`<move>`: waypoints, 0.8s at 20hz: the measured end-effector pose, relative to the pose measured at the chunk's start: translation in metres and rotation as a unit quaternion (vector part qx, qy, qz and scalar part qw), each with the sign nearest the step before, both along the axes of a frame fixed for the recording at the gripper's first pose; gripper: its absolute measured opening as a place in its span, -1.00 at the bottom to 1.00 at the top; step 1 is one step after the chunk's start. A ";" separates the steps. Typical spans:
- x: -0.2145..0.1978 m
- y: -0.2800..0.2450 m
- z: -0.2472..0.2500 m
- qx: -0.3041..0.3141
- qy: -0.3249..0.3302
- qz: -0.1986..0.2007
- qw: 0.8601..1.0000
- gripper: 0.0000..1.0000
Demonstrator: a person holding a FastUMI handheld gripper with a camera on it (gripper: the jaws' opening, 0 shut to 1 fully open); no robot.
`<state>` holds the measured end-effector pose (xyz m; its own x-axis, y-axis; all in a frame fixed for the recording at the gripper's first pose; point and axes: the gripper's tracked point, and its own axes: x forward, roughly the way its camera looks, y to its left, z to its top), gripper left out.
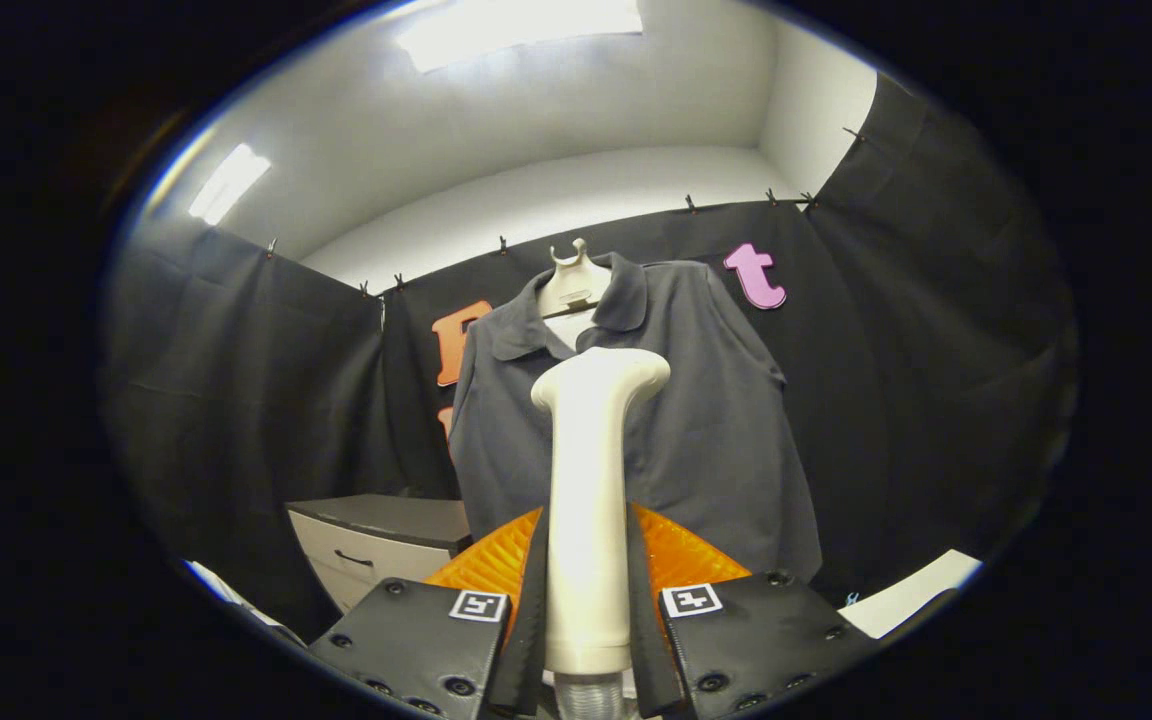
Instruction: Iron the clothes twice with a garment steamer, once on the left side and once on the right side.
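The gripper (586, 600) has both fingers pressed against the sides of the garment steamer (591, 470), whose pale handle stands upright between them with its head turned toward the shirt (666, 420) beyond. The shirt, a dark collared one, hangs on a pale hanger form (574, 285) against the booth's black cloth wall (916, 350), and the steamer head sits in front of the shirt's chest, just below the collar; whether it touches the fabric cannot be told from here. The main risk, as I judge it, lies in the grip: the handle is smooth and rounded, held only by two flat sides, so a push into the cloth could twist it or let it slide down between the fingers. A ribbed hose (591, 695) leaves the handle's base below the fingers, and its drag might pull the head off line during a stroke. The shirt hangs free, so it may swing or bunch instead of flattening, and a pass could drift toward the middle placket rather than keeping to one side. Left of the shirt and lower stands a pale drawer cabinet (376, 545) with a dark top; right of the shirt and low lies a white sheet-like surface (921, 590). Above the shirt, the ceiling carries bright light panels (521, 25).
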<state>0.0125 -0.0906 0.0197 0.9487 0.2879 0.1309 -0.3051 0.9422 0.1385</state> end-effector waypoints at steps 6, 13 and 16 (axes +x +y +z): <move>0.041 -0.044 0.028 -0.005 -0.005 -0.042 0.999 -0.15; 0.090 -0.051 0.042 -0.015 -0.014 -0.060 0.998 -0.15; 0.111 -0.043 0.041 -0.014 -0.011 -0.057 0.998 -0.15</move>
